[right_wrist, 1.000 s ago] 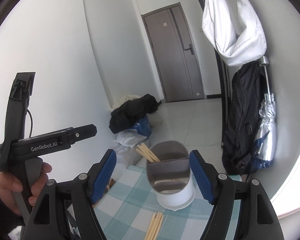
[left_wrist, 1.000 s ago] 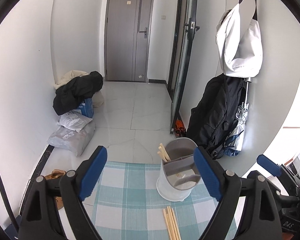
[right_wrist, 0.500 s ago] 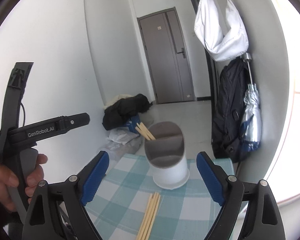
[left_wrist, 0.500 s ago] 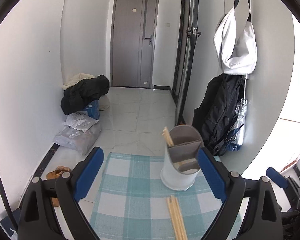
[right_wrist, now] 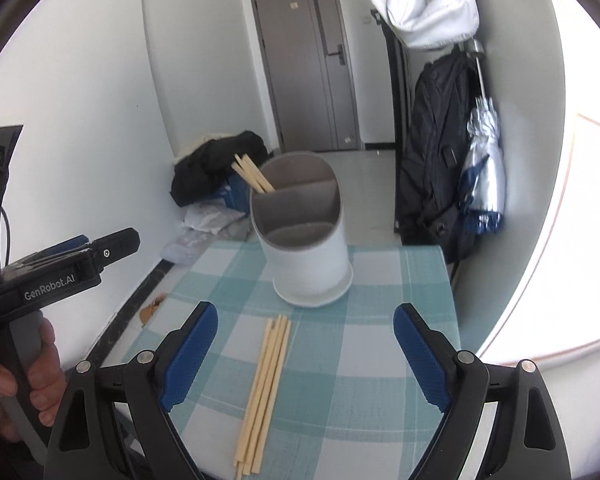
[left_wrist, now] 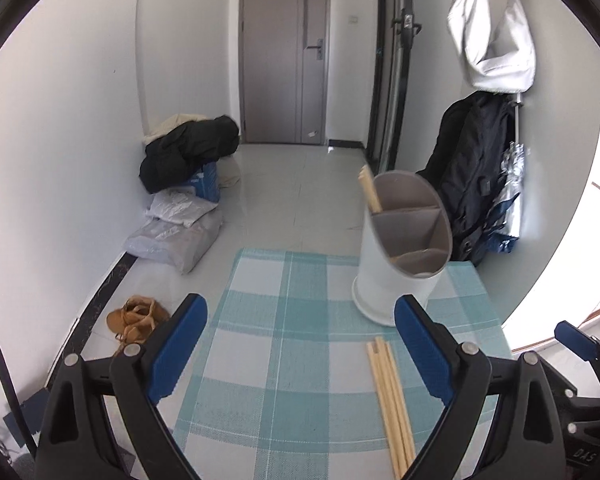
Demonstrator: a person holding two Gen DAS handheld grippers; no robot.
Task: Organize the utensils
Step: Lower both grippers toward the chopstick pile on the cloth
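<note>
While both grippers hang over the table point(left_wrist: 260, 420), neither one has hold of anything. The left gripper point(left_wrist: 300, 344) has its blue fingers point(left_wrist: 178, 344) spread wide, with only the checked cloth point(right_wrist: 360, 360) showing between them. The right gripper point(right_wrist: 306, 354) is spread wide too, and nothing is pinched in it.

A bunch of loose wooden chopsticks point(right_wrist: 264, 392) lies flat on the blue and white cloth. In the right wrist view they lie between the right gripper's fingers point(right_wrist: 422, 356), closer to the left one, but the fingers do not touch them. In the left wrist view the same chopsticks point(left_wrist: 392, 400) lie just beside the left gripper's right finger.

A white utensil holder point(right_wrist: 308, 256) stands upright on the cloth just past the chopsticks, near the far edge of the table. It has grey walls inside that split it into parts. A few more chopsticks point(right_wrist: 252, 176) stick out of its back left part, leaning left.

A person's hand point(right_wrist: 28, 384) holds the left gripper's handle at the left edge of the right wrist view.
</note>
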